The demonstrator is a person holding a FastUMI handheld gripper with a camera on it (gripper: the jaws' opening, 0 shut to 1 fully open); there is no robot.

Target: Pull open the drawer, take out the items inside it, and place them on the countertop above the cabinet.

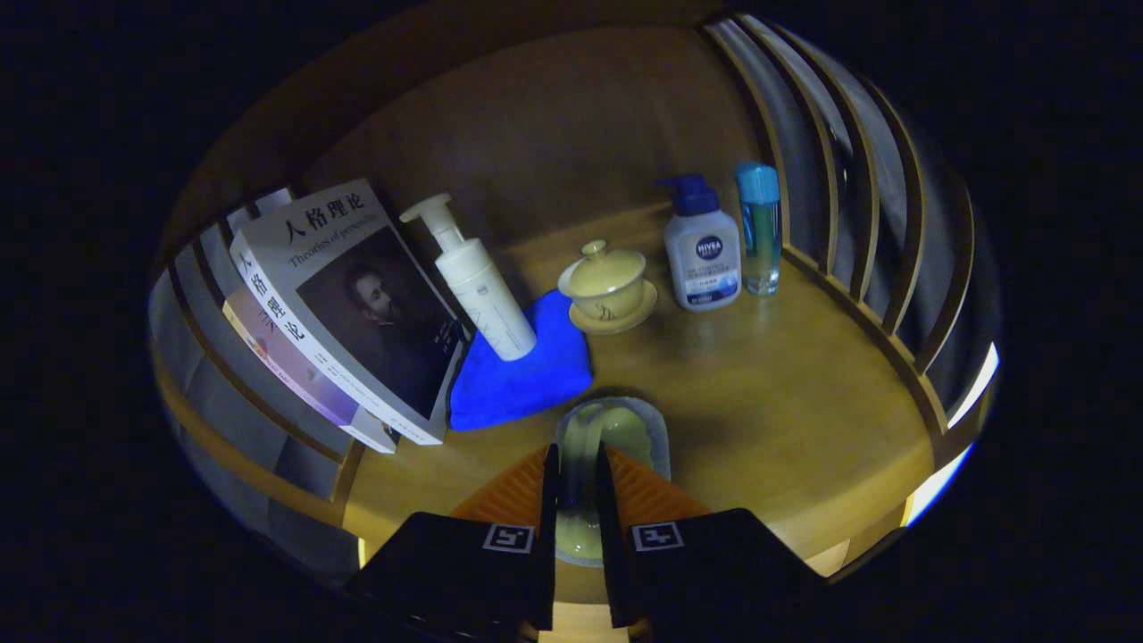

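My gripper (577, 469) is shut on a pale green item in a clear grey-rimmed pack (625, 429); both fingers press its near end. The pack reaches forward past the fingertips and hangs low over the wooden countertop (768, 402). Just beyond it lies a folded blue cloth (522, 379), and a white pump bottle (478, 281) leans on that cloth. Further back stand a yellow lidded cup on a saucer (609, 286), a white bottle with a blue pump (702, 250) and a slim clear bottle with a blue cap (760, 228).
Two books (344, 304) lean against the wooden slat rail (223, 357) left of the cloth. A matching slatted rail (857, 205) fences the right side, and a wooden back panel (554, 134) closes the rear. Bare wood shows right of the fingers.
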